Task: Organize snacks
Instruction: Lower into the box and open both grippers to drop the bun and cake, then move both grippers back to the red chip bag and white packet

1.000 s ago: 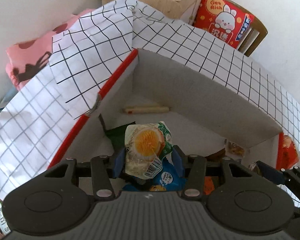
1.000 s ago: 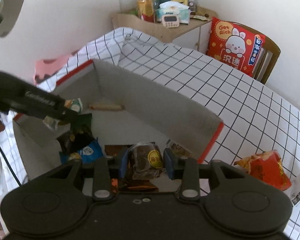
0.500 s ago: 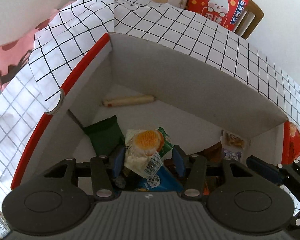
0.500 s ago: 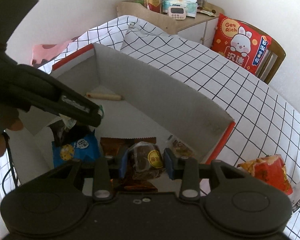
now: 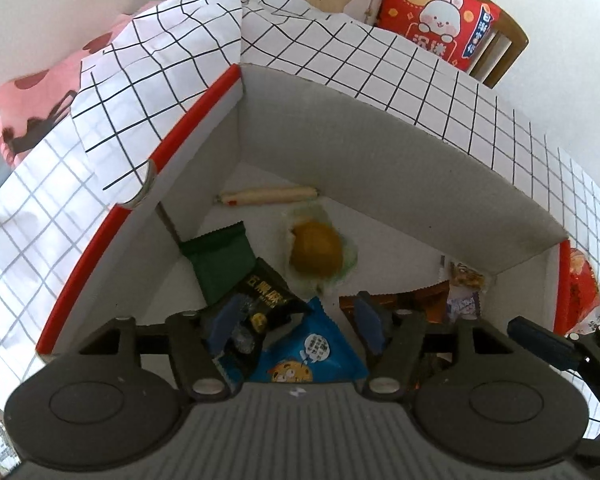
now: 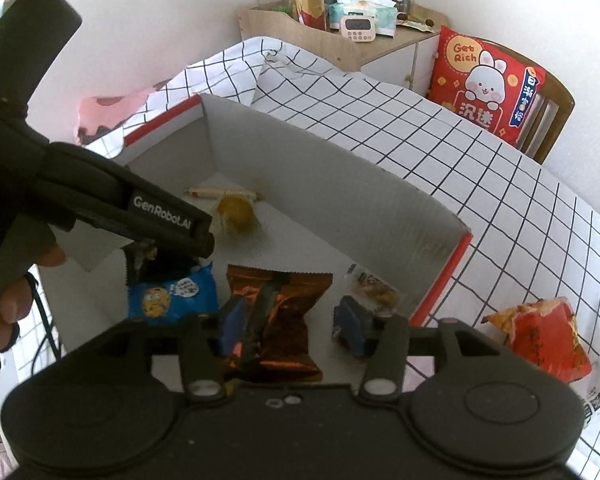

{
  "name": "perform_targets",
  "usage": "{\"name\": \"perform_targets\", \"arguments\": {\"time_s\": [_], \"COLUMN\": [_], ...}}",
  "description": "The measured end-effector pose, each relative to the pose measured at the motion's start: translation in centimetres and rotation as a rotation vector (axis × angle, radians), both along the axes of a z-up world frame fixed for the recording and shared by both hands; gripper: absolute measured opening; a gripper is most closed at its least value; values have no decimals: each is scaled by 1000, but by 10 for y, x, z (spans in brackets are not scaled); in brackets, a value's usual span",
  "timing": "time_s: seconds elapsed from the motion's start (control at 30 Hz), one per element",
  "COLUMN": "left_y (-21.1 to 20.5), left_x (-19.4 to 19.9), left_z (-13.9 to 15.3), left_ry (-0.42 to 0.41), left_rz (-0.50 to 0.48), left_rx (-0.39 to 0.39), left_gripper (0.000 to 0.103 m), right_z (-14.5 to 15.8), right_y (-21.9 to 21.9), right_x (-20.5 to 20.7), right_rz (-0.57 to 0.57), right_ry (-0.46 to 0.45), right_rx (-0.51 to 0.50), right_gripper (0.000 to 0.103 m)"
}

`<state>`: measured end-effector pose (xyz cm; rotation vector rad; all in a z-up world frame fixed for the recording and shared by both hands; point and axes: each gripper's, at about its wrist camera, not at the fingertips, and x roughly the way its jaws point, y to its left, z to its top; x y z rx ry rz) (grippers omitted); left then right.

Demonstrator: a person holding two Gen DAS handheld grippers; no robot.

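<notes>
Drop step: left gripper (image 5: 292, 314) and right gripper (image 6: 292, 322) both spread empty over box (image 6: 340, 196); next, fetch red packet (image 6: 540, 336) right of it.

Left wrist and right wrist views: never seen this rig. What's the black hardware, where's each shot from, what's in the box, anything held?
There is no robot arm here. A person holds a hand-held gripper in each hand, and each carries a fisheye camera looking forward along its two blue-padded fingers.

The left hand-held gripper and the right hand-held gripper are both open and hold nothing.

Both hang over a cardboard box on a checked tablecloth. In it lie a yellow-filled clear packet, a sausage stick, a blue cookie packet, a black packet, a dark green packet and an orange foil packet. A red snack bag lies outside the box.
</notes>
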<state>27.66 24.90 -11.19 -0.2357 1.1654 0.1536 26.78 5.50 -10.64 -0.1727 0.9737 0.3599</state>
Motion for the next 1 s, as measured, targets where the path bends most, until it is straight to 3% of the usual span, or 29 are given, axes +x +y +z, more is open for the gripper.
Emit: {"name": "perform_targets", "arguments": {"time_s": [0.5, 0.8, 1.0], "left_y": [-6, -26, -48], "left_x": [-59, -95, -115], "left_z": [44, 63, 70], "left_ry": [-167, -228, -252], "left_rz": [-21, -41, -67], "left_rx": [23, -9, -36], "left_gripper": [65, 66, 73], "right_z": [36, 61, 74], "right_y": [-21, -38, -59], "right_x": [-31, -60, -83], "right_rz": [-22, -11, -18], "right_ry": [-52, -96, -129], "right_rx": [106, 159, 169], "right_gripper": [76, 89, 89]}}
